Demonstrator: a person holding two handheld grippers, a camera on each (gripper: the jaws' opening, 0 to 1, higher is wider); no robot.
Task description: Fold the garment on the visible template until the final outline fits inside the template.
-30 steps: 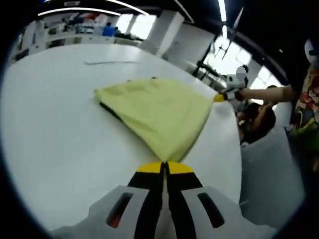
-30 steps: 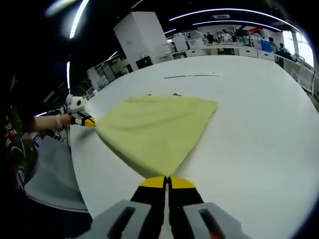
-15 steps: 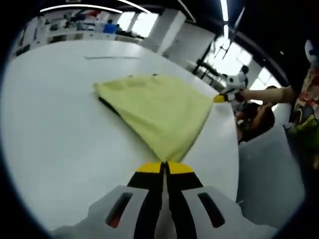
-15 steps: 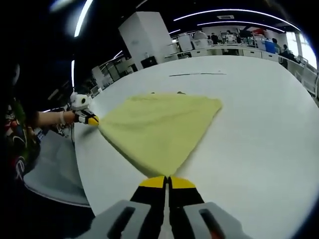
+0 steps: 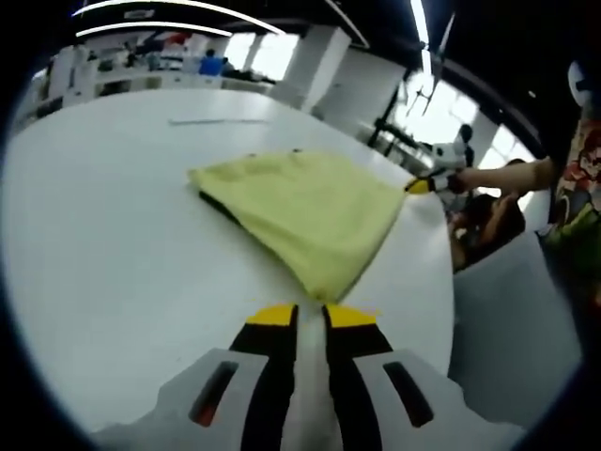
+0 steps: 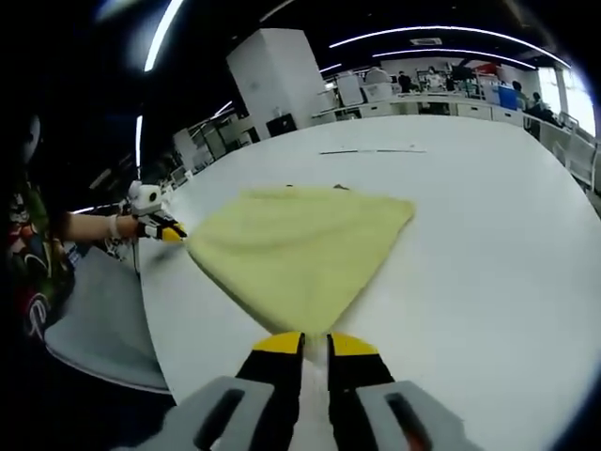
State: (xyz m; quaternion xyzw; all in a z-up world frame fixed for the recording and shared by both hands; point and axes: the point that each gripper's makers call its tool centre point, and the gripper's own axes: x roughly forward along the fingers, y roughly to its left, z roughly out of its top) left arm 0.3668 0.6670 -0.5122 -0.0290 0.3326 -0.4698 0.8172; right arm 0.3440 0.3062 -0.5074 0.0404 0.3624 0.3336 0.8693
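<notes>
A pale yellow garment (image 5: 300, 207) lies folded flat on the white table (image 5: 113, 263), and a dark edge (image 5: 218, 203) shows under its left side. My left gripper (image 5: 311, 318) stands just short of the garment's near corner, jaws parted by a narrow gap with nothing between them. In the right gripper view the same garment (image 6: 296, 249) spreads ahead of my right gripper (image 6: 315, 342), also slightly open at the cloth's near corner. Each gripper shows in the other's view at a far corner of the cloth: the right gripper (image 5: 419, 185) and the left gripper (image 6: 170, 232).
A thin dark strip (image 5: 216, 120) lies on the table beyond the garment, also seen as the strip (image 6: 371, 150). The table edge (image 6: 150, 310) curves near the person's sleeve (image 6: 38, 272). Shelves and white columns stand far behind.
Both grippers were shut on the garment's corners and now stand slightly open. The corners have dropped to the table just ahead of the jaws.
</notes>
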